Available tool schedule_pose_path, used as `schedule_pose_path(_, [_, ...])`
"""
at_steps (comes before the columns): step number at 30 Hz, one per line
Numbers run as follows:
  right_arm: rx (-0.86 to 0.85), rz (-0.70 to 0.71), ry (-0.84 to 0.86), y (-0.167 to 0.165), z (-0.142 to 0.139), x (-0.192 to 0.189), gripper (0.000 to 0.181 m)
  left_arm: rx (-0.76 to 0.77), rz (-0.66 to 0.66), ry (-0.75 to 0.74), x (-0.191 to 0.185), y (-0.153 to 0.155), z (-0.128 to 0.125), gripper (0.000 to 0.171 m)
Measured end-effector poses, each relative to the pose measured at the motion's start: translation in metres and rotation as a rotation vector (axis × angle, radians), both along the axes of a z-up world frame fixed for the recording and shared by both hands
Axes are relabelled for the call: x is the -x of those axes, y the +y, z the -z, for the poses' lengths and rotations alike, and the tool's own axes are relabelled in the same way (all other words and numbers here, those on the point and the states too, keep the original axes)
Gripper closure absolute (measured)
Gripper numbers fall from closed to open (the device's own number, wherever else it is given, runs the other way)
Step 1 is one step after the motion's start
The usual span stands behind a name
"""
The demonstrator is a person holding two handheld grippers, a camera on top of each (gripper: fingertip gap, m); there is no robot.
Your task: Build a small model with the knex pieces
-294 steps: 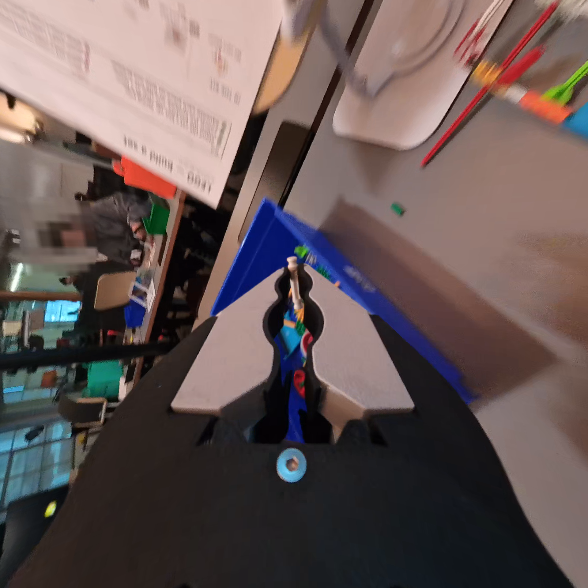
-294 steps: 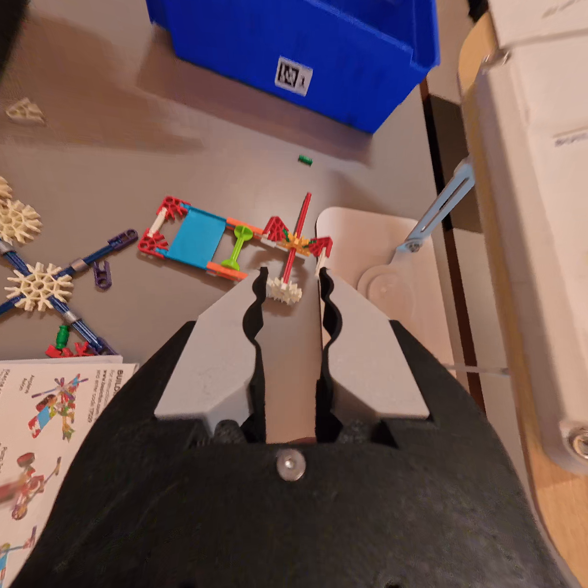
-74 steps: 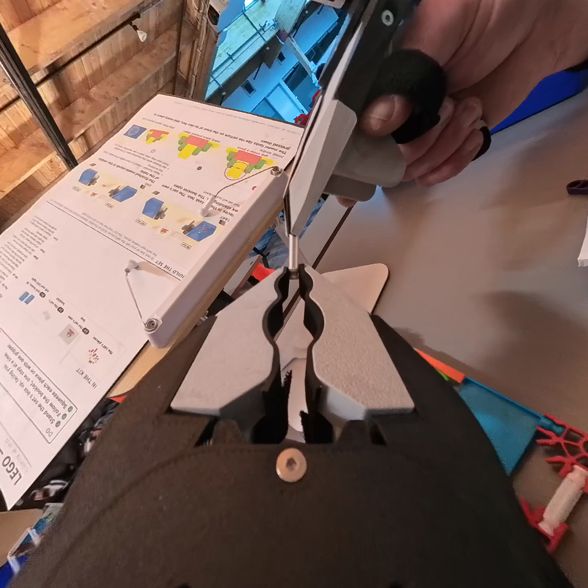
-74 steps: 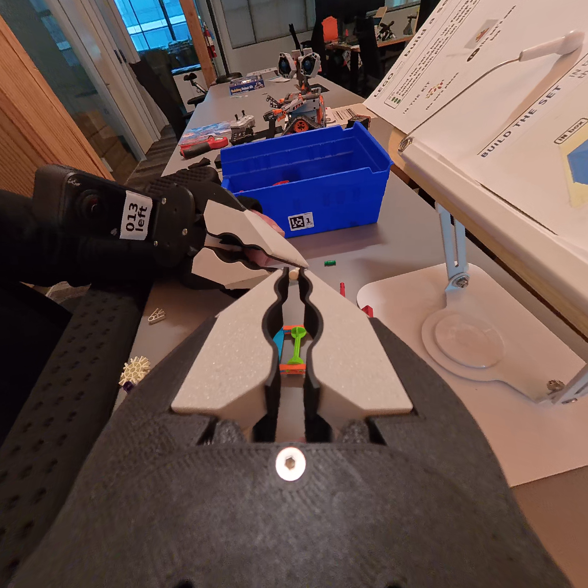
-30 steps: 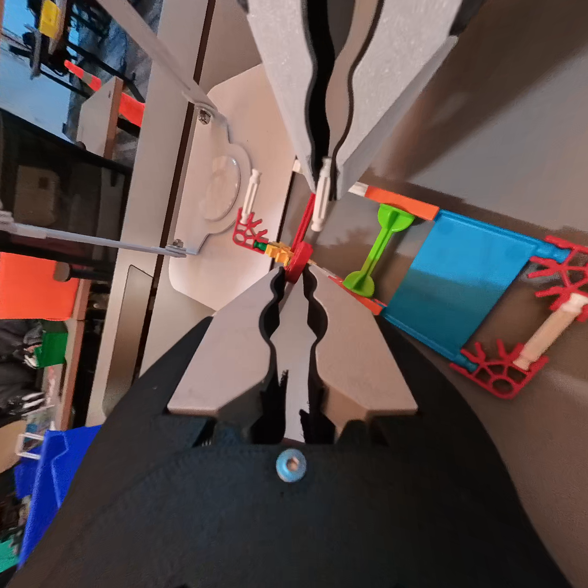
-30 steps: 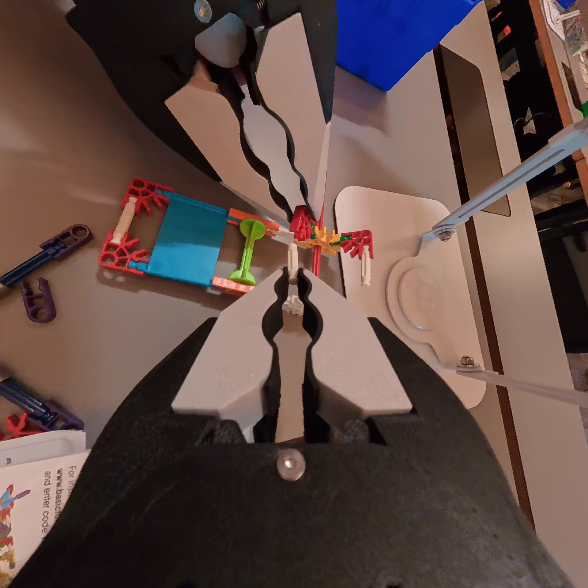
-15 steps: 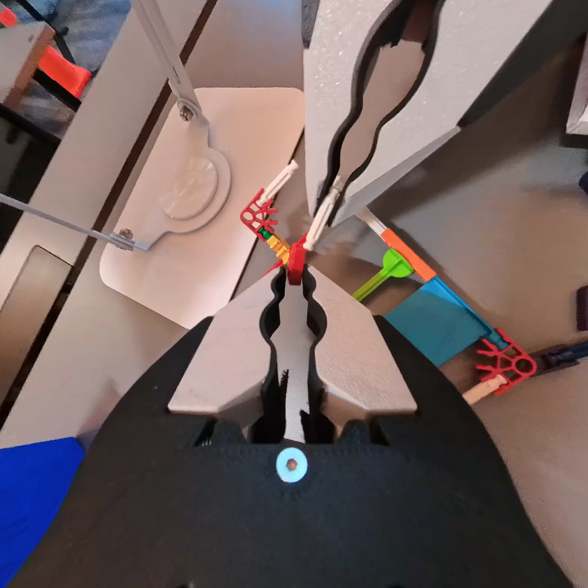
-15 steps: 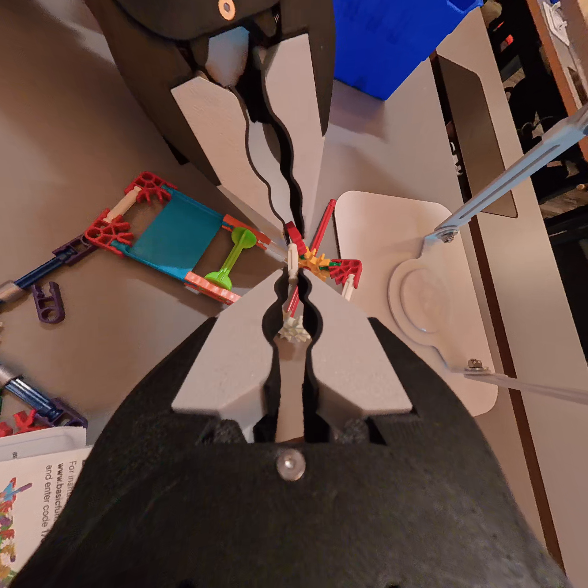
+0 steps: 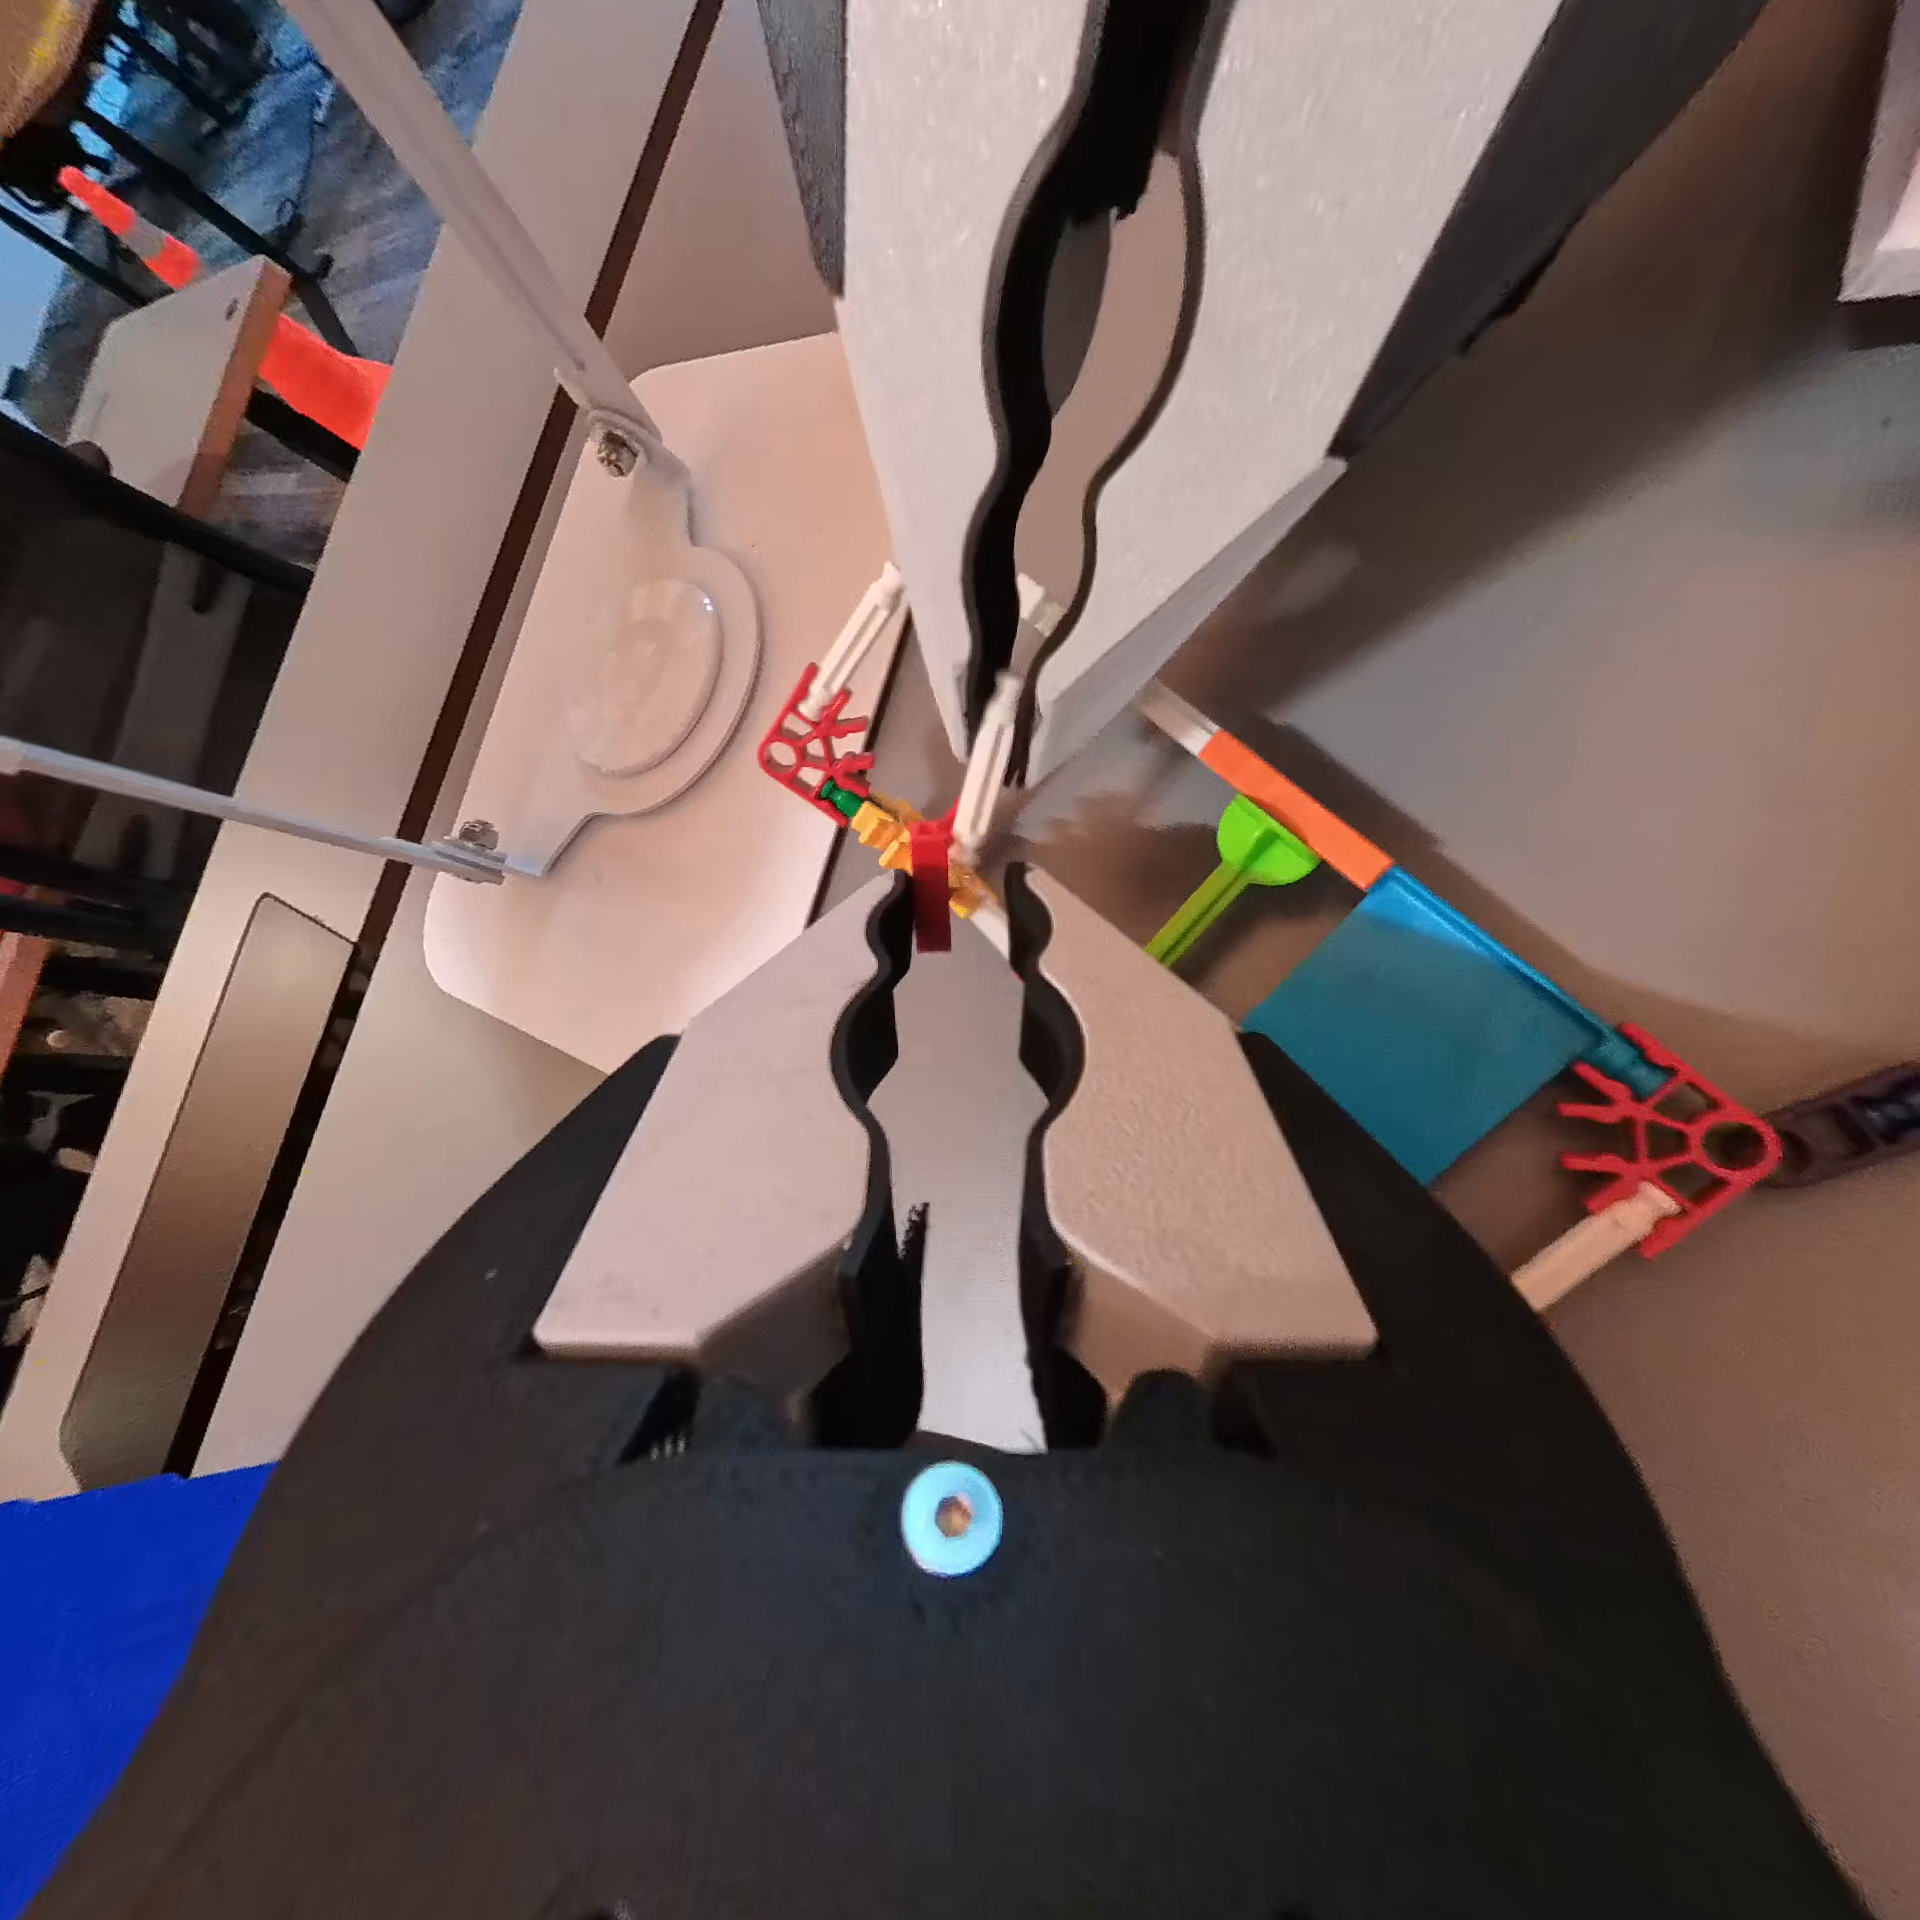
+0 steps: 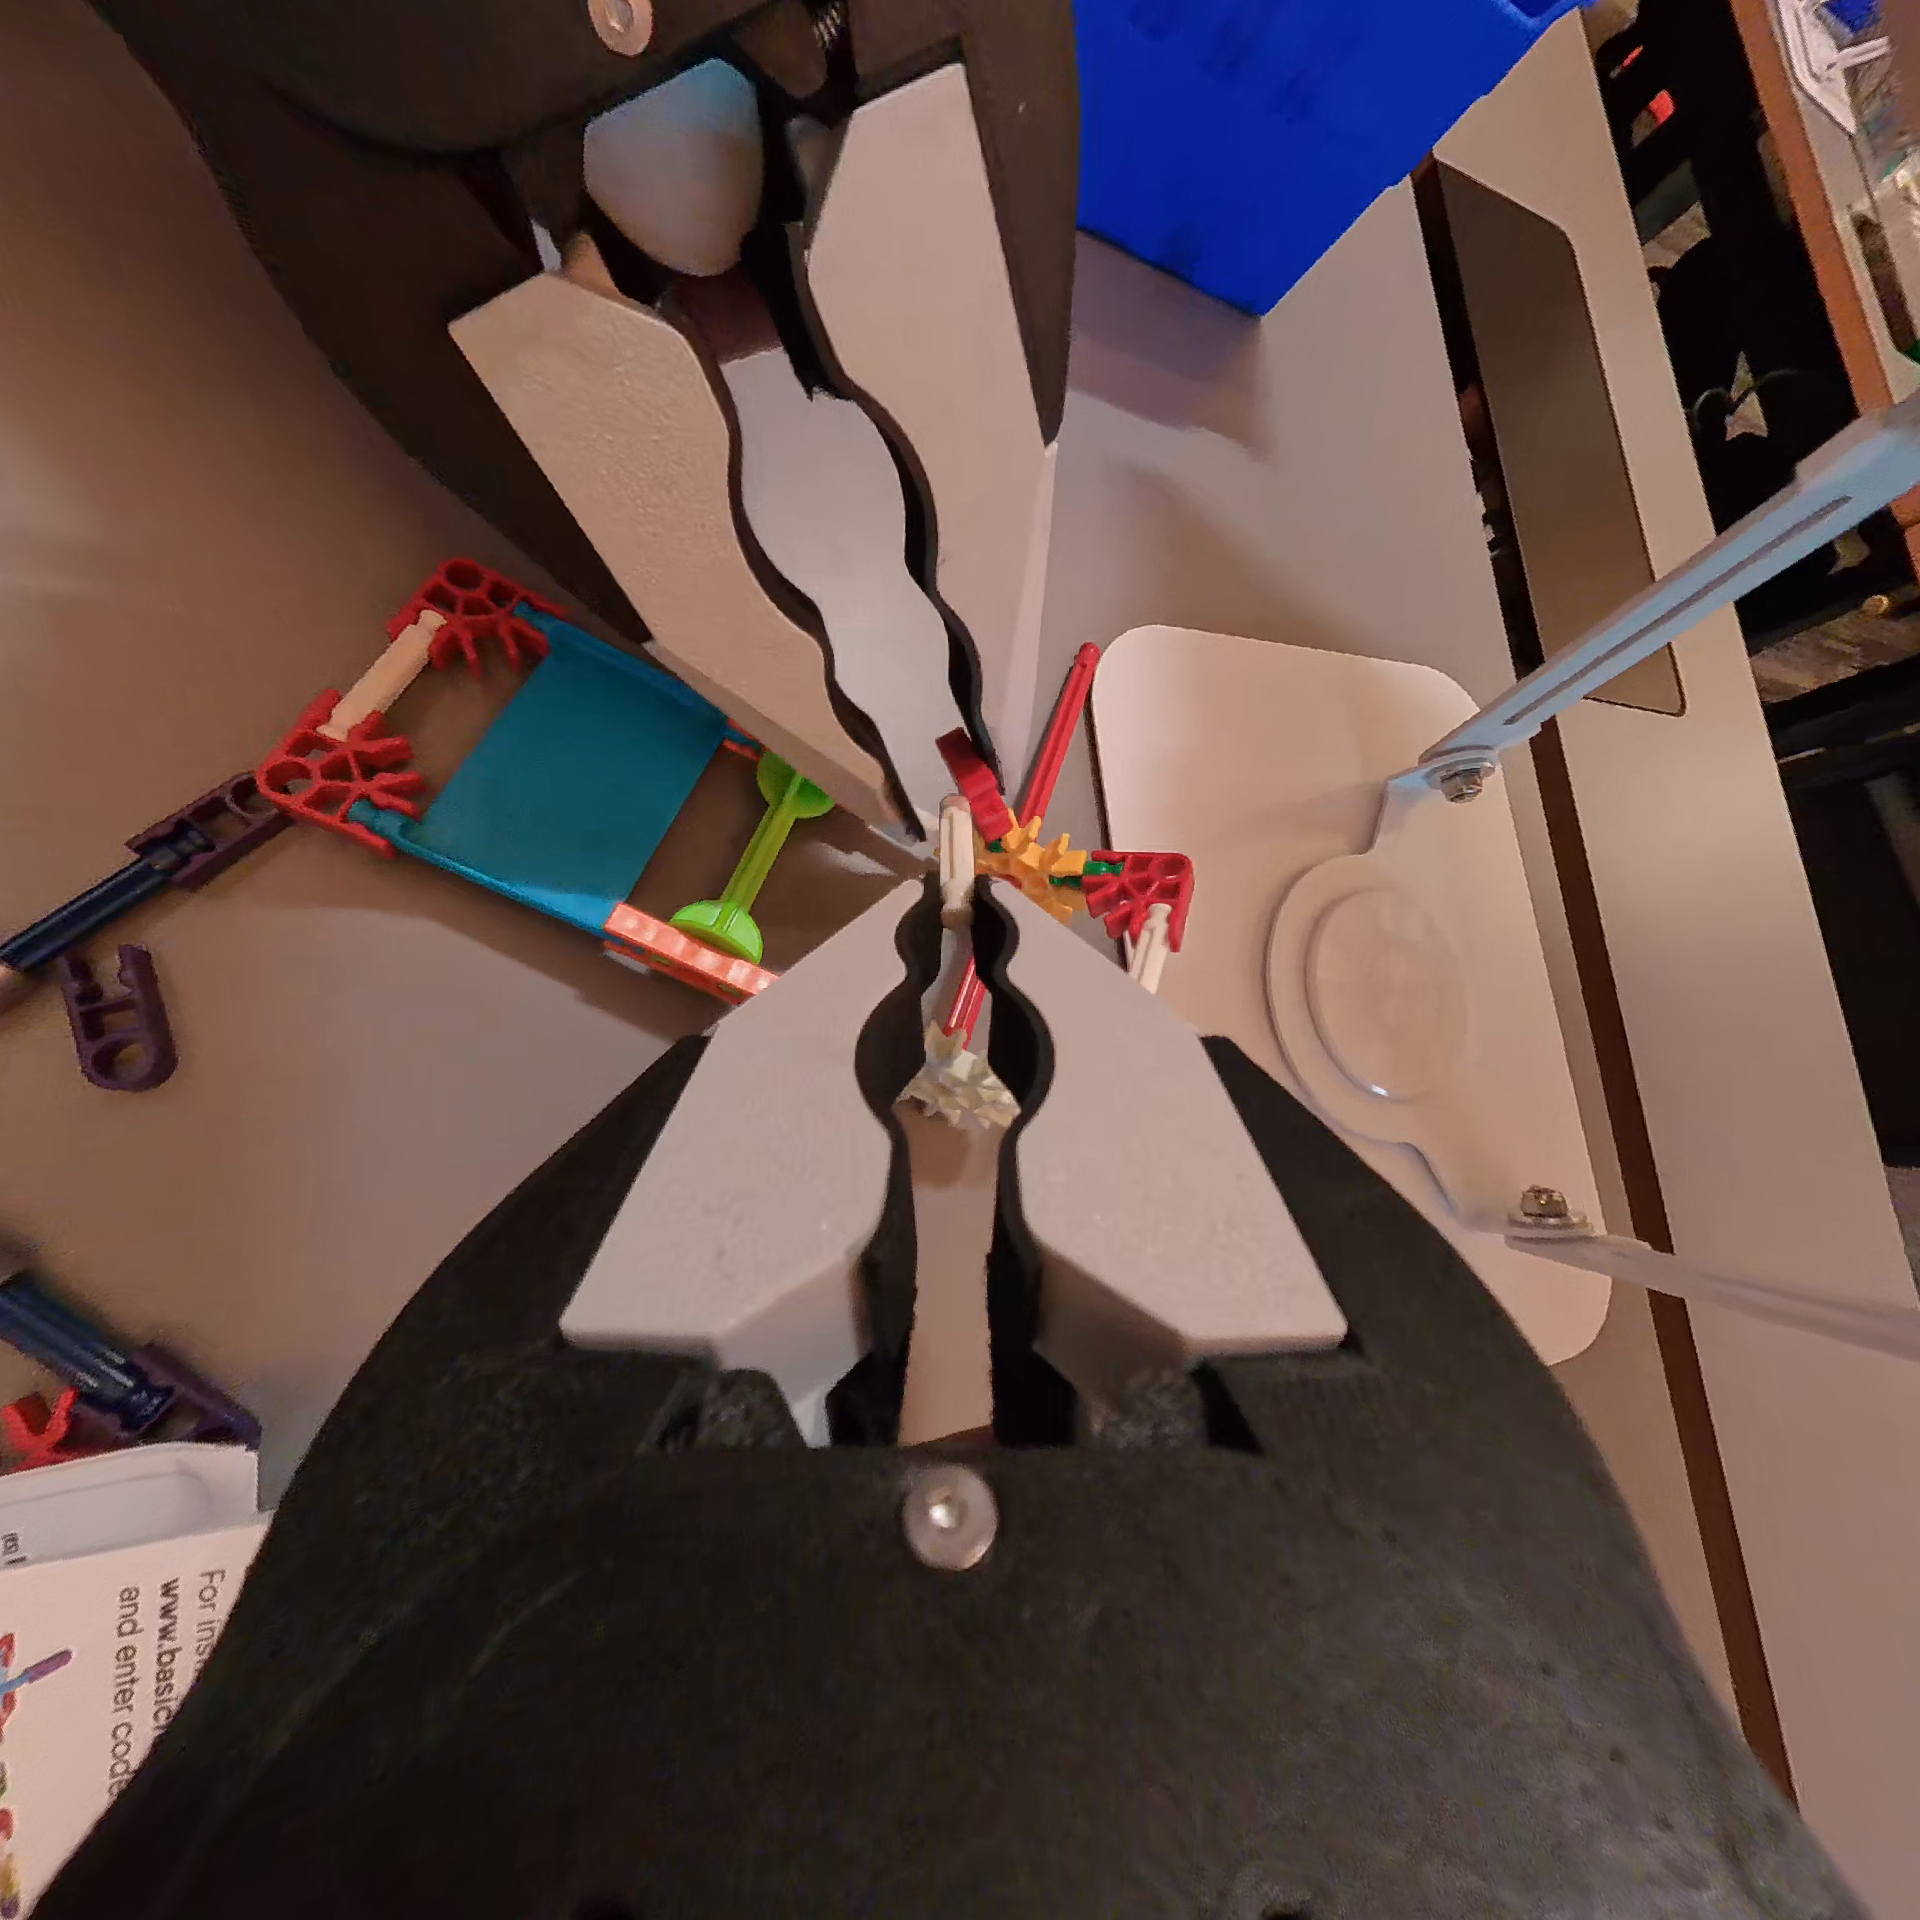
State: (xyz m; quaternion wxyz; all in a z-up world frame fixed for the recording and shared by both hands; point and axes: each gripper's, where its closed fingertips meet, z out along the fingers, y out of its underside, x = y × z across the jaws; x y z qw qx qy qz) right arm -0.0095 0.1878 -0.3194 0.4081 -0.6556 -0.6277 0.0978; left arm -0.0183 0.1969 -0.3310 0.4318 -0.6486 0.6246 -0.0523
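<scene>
A small rod-and-connector model lies on the grey table [image 9: 1662, 623]. It has a blue panel [image 10: 566, 790], a green rod, orange rods, red connectors and a yellow connector [image 10: 1029, 857]. My left gripper [image 9: 956, 888] is shut on a red connector [image 9: 932, 904] at the model's end; it also shows from above in the right wrist view [image 10: 951, 805]. My right gripper [image 10: 956, 899] is shut on a short white rod [image 10: 954, 847], whose tip touches that red connector [image 10: 961, 764]. A red rod [image 10: 1055, 727] and a white snowflake connector [image 10: 961, 1091] show under its jaws. The two grippers meet tip to tip.
A white stand base [image 10: 1278, 748] with metal arms lies right of the model, near the table edge. A blue bin [image 10: 1247, 135] stands behind. Purple pieces [image 10: 114, 1013] and a printed booklet [image 10: 104, 1621] lie to the left. Left and right tips are no more than a few centimetres apart.
The white rod passed from my left gripper to my right one. Both then came down to the model. In the last half second the rod's tip closed on the red connector.
</scene>
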Motion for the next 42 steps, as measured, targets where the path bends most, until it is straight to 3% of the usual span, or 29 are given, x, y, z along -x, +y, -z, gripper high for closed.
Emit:
schedule_pose_path(27, [0.02, 0.076, 0.044, 0.014, 0.001, -0.005, 0.175, -0.22, 0.015, 0.062, -0.006, 0.012, -0.002, 0.166])
schedule_pose_path(36, [-0.233, 0.044, -0.12, 0.018, 0.008, -0.001, 0.171, -0.255, 0.029, 0.09, -0.01, 0.008, -0.002, 0.167])
schedule_pose_path(42, [-0.255, -0.029, -0.141, 0.012, 0.01, -0.001, 0.168, -0.281, 0.079, 0.126, -0.012, 0.0, -0.002, 0.167])
